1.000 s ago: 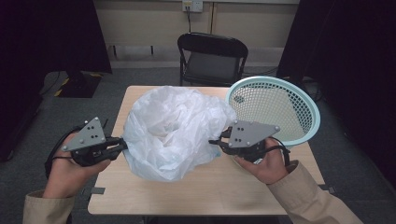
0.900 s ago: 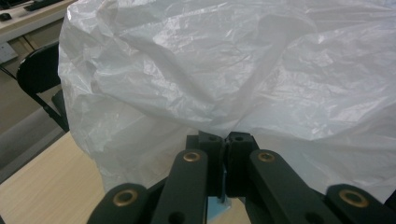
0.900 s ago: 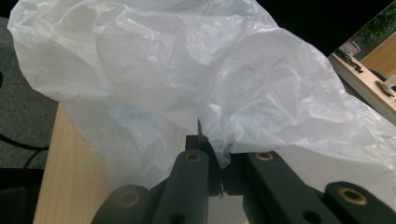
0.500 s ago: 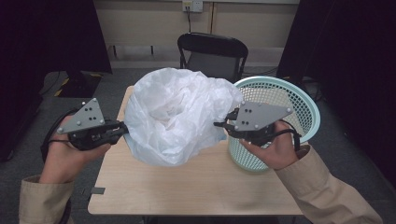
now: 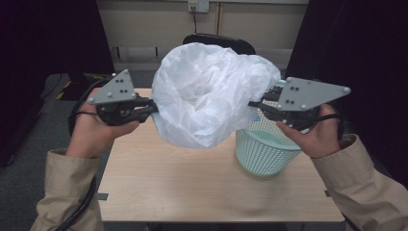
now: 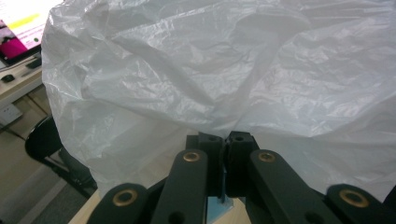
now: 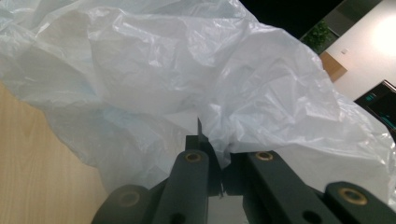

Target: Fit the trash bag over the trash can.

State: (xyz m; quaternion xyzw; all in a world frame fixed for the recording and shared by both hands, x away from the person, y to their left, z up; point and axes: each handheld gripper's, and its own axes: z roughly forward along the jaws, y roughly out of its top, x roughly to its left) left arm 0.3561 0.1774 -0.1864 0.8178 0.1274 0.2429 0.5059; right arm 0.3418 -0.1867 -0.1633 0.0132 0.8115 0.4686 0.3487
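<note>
Crinkly white plastic bag (image 5: 211, 96) stretched mouth-up between left gripper (image 5: 153, 107) and right gripper (image 5: 253, 106), both clamped on its rim, above-left of upright mint mesh wastebasket (image 5: 262, 151) on table (image 5: 192, 183), nearer right gripper.

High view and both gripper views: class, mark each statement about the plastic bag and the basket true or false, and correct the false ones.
1. Both grippers hold the white plastic bag. True: the left gripper and the right gripper are each shut on its edge.
2. The bag lies flat on the table. False: it hangs in the air between the grippers.
3. The green basket stands upright on the table. True.
4. The bag is already fitted inside the basket. False: it is above and partly in front of the basket, not in it.
5. The left gripper's fingers stand wide open. False: they are closed, pinching the plastic.
</note>
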